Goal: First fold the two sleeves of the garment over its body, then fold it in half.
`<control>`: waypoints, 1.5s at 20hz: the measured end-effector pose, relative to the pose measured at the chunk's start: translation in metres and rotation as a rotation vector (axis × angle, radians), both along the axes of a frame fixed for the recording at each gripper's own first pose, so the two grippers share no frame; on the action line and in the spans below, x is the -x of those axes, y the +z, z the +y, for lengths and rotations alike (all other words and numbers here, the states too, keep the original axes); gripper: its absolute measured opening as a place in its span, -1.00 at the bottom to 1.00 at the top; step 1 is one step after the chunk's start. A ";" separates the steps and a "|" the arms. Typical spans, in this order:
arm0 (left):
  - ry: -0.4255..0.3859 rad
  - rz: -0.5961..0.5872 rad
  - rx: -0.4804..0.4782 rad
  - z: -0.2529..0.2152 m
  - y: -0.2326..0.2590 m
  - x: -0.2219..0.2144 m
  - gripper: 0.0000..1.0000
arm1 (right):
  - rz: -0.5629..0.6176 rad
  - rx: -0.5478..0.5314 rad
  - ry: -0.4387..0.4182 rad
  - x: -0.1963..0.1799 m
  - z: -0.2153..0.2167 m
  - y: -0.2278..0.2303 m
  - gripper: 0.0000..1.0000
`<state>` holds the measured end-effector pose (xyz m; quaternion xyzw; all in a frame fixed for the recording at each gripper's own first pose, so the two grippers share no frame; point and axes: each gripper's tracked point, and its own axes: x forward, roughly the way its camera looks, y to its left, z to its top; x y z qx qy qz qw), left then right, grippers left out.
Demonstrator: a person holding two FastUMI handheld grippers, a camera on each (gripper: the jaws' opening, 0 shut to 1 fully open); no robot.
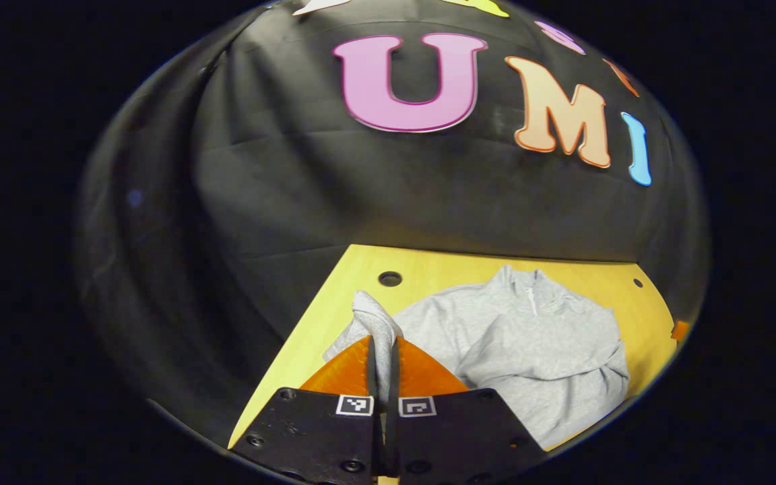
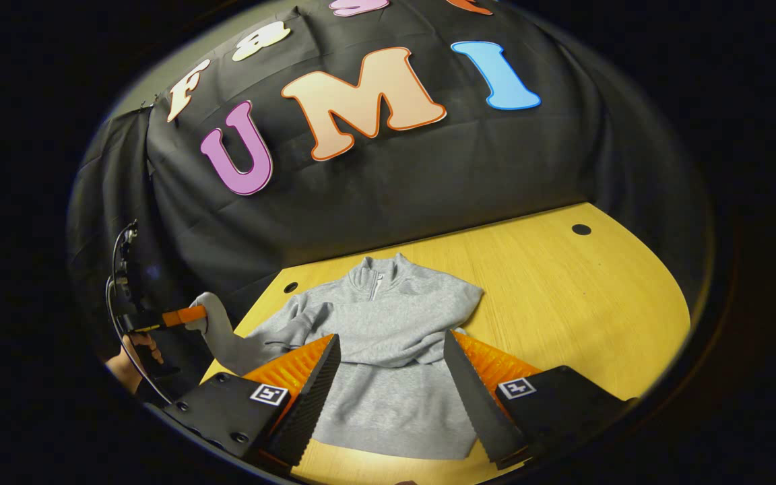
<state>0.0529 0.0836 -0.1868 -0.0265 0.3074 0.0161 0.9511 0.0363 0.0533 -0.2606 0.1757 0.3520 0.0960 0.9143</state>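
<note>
while the yellow wooden table (image 2: 563,296) carries the whole job, the grey sweatshirt (image 2: 388,377) lies flat on it, collar toward the black cloth wall (image 2: 428,175) and hem toward me. one sleeve is already laid across the chest, folded over the body (image 1: 550,350), so i judge the first sleeve done and the second sleeve fold to be the step in hand. the other sleeve (image 2: 226,343) runs off the garment's side toward the table edge, and its cuff (image 1: 373,316) is lifted clear of the wood. my left gripper (image 1: 382,367) is closed on that cuff, both fingers pinching the cloth between them; in the right gripper view i see the same gripper (image 2: 182,316) out at the far side, held by a hand (image 2: 135,357), with the sleeve hanging from it down to the shoulder. my right gripper (image 2: 388,377) hangs over the lower body of the sweatshirt with its fingers spread wide and nothing between them; whether they touch the cloth i cannot tell. the next move, as i judge it, calls for carrying the cuff across over the chest and laying it on the folded sleeve without dragging the body askew.
</note>
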 end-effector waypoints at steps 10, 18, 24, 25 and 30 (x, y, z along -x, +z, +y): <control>-0.267 -0.030 0.044 -0.168 0.016 -0.042 -1.00 | 0.001 0.029 -0.114 0.027 -0.072 0.001 0.94; -0.443 0.036 0.102 -0.290 -0.003 -0.039 -1.00 | 0.006 0.094 -0.082 0.058 -0.098 -0.005 0.94; -0.565 0.136 0.046 -0.356 -0.048 -0.028 -0.99 | 0.031 0.085 -0.056 0.070 -0.098 -0.011 0.94; -0.572 0.150 0.033 -0.362 -0.055 -0.026 -0.98 | 0.033 0.083 -0.052 0.071 -0.098 -0.012 0.94; -0.586 0.170 0.007 -0.377 -0.072 -0.023 -0.85 | 0.042 0.085 -0.016 0.076 -0.087 -0.017 0.94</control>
